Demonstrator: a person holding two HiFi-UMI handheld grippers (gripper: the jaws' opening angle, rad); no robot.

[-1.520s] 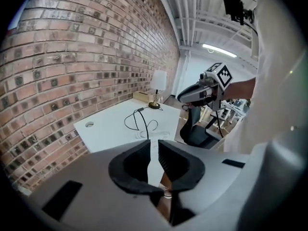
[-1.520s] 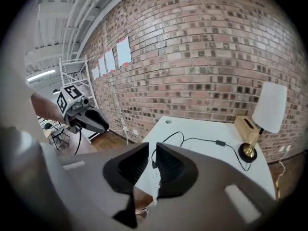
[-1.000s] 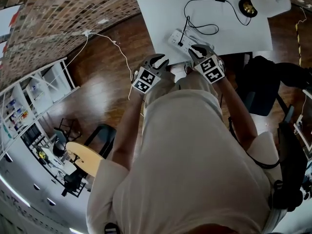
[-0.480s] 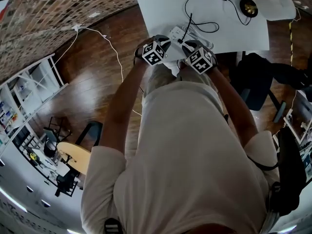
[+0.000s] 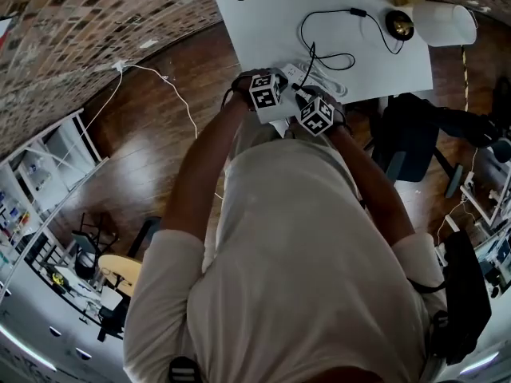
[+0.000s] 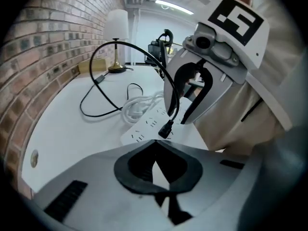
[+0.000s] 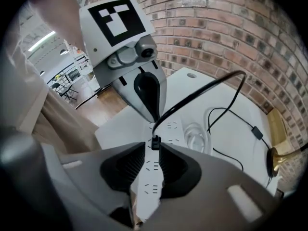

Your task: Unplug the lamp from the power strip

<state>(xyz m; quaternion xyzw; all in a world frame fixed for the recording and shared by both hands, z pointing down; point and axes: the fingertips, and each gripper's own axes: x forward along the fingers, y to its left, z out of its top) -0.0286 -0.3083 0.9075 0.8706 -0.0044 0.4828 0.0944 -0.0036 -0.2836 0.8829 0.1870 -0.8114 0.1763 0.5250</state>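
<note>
- The right tongs, part-open and just widening, gripped nothing; the small black plug stood at their tips, upright on the long white power strip, which ran straight away from them.
- The left tongs, closed and empty, hovered short of that strip, farther from the plug, above the white bench.

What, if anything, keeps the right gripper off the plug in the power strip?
Likely nothing, so yes: the right gripper has just been opening its jaws, and the plug stands at their tips, not yet between them.

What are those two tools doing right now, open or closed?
Left tool: closed, empty.
Right tool: open, its jaws have just been opening; the black plug sits at its tips, not gripped.
</note>
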